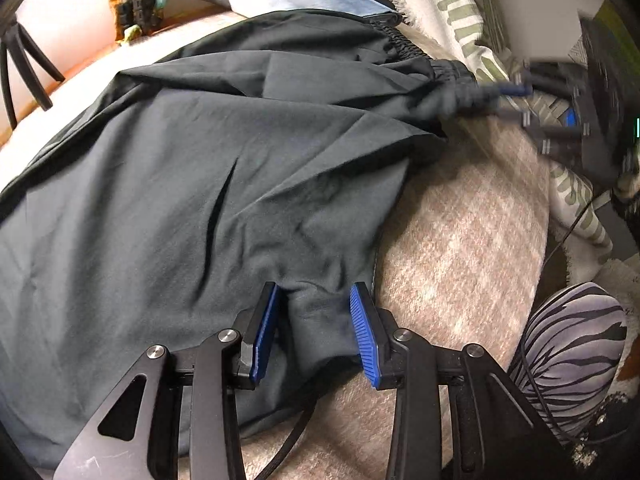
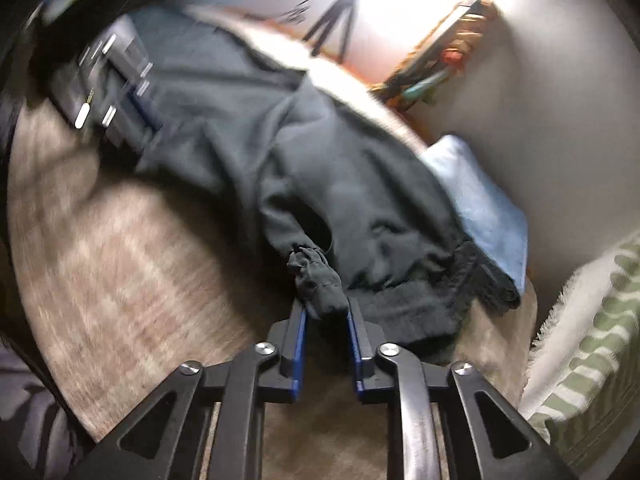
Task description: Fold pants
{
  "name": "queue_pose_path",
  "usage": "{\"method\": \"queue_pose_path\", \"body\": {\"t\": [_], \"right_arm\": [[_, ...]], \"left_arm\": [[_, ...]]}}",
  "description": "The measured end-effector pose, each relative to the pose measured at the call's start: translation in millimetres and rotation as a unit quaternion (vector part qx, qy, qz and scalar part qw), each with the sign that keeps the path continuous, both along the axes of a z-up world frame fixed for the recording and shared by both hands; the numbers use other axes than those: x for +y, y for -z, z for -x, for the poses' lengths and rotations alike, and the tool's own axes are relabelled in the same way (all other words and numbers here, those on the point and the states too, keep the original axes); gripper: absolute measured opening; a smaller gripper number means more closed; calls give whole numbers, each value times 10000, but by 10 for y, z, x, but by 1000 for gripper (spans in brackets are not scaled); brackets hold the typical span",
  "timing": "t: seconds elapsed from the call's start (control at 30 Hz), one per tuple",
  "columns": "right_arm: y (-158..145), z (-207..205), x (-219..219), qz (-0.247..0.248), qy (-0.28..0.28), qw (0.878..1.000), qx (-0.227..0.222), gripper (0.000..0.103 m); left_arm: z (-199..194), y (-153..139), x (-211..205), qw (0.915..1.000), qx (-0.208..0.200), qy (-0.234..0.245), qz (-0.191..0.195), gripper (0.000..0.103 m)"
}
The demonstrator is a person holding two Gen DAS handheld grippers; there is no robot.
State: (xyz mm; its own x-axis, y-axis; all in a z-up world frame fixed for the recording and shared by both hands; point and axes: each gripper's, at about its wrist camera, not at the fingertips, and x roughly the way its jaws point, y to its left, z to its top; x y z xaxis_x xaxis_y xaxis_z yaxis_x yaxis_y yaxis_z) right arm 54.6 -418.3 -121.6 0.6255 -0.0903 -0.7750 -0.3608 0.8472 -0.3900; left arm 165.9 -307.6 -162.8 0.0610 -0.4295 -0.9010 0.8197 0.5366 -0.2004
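The left gripper (image 1: 318, 330) is showing matte black linkage arms with triangular cut-outs, round silver pivot screws catching the light, and two ribbed blue pads (image 1: 366, 336) backed by black blocks; a black cable (image 1: 288, 446) is trailing beneath it. The right gripper (image 2: 327, 346) is wearing the same black frame, the same silver screw heads at its joints and smooth-looking blue pads (image 2: 300, 354) seen edge-on, its middle bar glinting; the person's leg (image 1: 570, 350) is showing grey fabric with black zebra-like stripes.
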Motion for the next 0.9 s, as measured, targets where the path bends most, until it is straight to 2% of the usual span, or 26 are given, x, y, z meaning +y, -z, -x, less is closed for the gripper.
{"method": "queue_pose_path", "body": {"t": [0.13, 0.27, 0.37, 0.47, 0.5, 0.53, 0.6, 0.63, 0.73, 0.8, 0.87, 0.9], "right_arm": [[-298, -293, -327, -332, 404, 9982, -289, 12], [-496, -870, -781, -644, 914, 9931, -366, 11], [-441, -1261, -1005, -575, 1277, 9896, -316, 11], [-225, -1623, -1216, -608, 1689, 9838, -3, 12], [-122, -1718, -1296, -785, 1834, 9797, 211, 14], [-37, -1774, -1361, -842, 2014, 9754, 316, 17], [27, -1783, -1486, -922, 2347, 9672, 312, 39], [32, -1743, -1560, -1102, 2474, 9622, 299, 42], [-15, -1403, -1766, -2061, 2762, 9385, 199, 54], [-17, -1130, -1826, -2441, 2914, 9248, 136, 76], [16, -906, -1852, -2811, 3019, 9109, 110, 81], [62, -749, -1877, -3114, 3158, 8961, 141, 81]], "left_arm": [[3, 10, -31, 10000, -10, 30, 29, 35], [6, 7, -12, 10000, -19, 3, 54, 35], [21, 4, 10, 10000, -54, 5, 53, 35], [54, -6, 13, 10000, -76, 19, 36, 35], [61, -9, 9, 10000, -83, 26, 33, 35], [68, -8, 4, 10000, -88, 32, 25, 35], [77, -11, 3, 10000, -74, 32, -6, 35], [68, -19, -1, 10000, -63, 34, -21, 37], [70, -53, 17, 10000, -17, 30, -22, 44], [102, -88, 48, 10000, -48, 24, -9, 49], [173, -143, 71, 9998, -165, 60, 15, 54], [211, -160, 74, 9997, -220, 80, 16, 55]]}}
